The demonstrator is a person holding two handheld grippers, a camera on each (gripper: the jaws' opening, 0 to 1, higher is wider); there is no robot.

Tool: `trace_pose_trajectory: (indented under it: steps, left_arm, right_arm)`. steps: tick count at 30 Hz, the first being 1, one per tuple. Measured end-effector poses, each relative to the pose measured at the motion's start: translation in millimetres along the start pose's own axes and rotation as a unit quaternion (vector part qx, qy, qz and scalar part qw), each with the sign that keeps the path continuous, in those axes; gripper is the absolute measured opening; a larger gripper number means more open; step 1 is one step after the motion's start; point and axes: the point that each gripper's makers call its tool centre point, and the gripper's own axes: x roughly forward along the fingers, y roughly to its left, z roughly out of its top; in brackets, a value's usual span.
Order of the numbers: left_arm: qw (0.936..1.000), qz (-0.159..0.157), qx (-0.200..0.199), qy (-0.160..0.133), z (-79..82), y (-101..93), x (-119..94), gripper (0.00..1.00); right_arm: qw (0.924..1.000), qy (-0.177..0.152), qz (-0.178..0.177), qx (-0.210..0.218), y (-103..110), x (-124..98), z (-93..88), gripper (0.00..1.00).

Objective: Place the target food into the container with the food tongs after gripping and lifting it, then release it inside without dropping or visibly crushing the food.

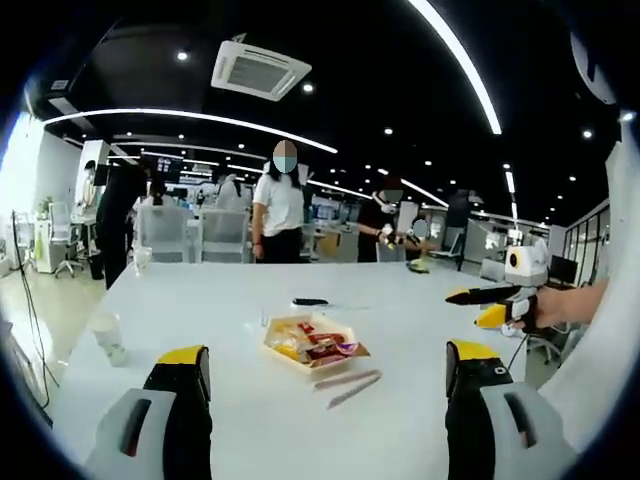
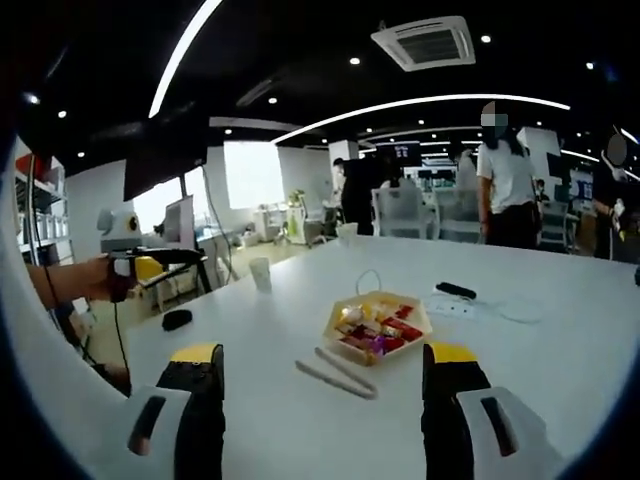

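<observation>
A pale hexagonal container sits mid-table, holding several wrapped snacks in red, yellow and purple. Light-coloured food tongs lie flat on the table just in front of it. My left gripper is open, raised over the near table, with nothing between its jaws. My right gripper is also open and empty, short of the tongs. Each gripper shows in the other's view, held by a hand off the table's side: the right, the left.
A paper cup stands near one table edge. A black slim object and a white cable lie beyond the container. A black mouse rests near the table's edge. People and chairs stand behind the white table.
</observation>
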Motion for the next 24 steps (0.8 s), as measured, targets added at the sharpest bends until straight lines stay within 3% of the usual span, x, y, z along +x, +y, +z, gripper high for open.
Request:
trace_pose_trajectory:
  steps: [24]
  left_arm:
    - [0.9997,0.009,-0.016,0.012,-14.2,12.7,-1.4,0.98]
  right_arm:
    - [0.9999,0.006,0.006,0.009,1.9,13.1,-2.0,0.81]
